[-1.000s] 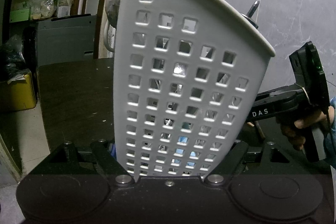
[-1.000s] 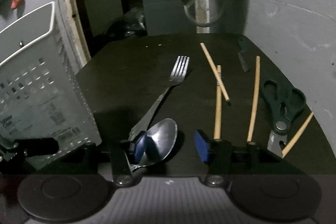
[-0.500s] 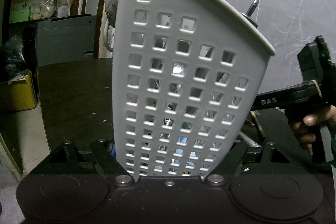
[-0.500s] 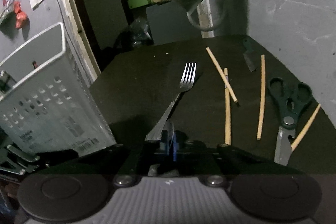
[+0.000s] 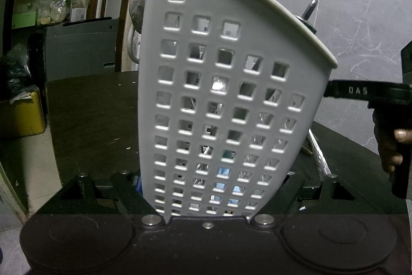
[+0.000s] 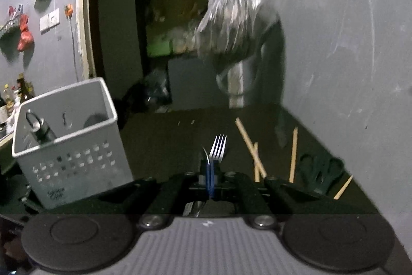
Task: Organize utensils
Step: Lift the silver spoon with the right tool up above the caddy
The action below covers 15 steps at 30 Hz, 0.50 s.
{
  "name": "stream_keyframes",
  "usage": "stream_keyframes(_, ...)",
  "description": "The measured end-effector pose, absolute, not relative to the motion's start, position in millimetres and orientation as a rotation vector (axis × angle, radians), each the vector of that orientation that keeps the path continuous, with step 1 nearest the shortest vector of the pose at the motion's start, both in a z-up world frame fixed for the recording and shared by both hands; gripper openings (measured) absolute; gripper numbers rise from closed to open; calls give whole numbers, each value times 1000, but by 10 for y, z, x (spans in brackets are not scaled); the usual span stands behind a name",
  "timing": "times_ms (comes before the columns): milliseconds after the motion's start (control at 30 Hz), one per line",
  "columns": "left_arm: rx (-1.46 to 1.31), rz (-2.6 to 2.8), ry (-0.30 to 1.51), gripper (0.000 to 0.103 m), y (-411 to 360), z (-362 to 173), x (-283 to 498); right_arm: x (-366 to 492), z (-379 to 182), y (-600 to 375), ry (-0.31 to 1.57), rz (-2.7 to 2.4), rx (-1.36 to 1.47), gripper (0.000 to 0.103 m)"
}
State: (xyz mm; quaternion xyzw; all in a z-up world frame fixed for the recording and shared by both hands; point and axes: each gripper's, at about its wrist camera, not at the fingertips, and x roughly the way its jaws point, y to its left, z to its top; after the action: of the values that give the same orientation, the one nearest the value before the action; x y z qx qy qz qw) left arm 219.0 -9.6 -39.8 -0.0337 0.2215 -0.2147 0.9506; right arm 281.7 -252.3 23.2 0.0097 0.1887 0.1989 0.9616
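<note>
- Gripping a thin metal utensil edge-on, the right gripper (image 6: pixel 209 173) has its blue pads pressed together on it; a curved sliver of bright metal rises above the pads, and it reads as a spoon, though the type cannot be confirmed from this angle.
- Clamping the white perforated basket (image 5: pixel 226 99) between its two fingers, the left gripper (image 5: pixel 208 197) holds the basket tilted off vertical.
- Inside the basket, a dark-handled tool (image 6: pixel 38 129) and further dim shapes stand against the walls; some items are therefore judged already sorted.
- Relative to the basket, the held utensil is to the right and not yet over the open rim.
- A fork (image 6: pixel 218 146) lies on the dark table (image 6: pixel 164 135) just beyond the right gripper, to the right of the basket.
- Farther right of the basket lie wooden chopsticks (image 6: pixel 251 146), loose and uncrossed at their far ends.
- Green-handled scissors (image 6: pixel 322 169) lie farthest right of the basket.
- Judgement: the task is partly done. Remaining work covers the held utensil, the fork, the chopsticks and the scissors.
</note>
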Motion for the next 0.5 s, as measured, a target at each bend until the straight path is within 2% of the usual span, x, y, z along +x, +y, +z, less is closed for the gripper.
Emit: stream_keyframes(500, -67, -436, 450, 81, -96, -403, 2188, 2469, 497, -2362, 77, 317, -53, 1)
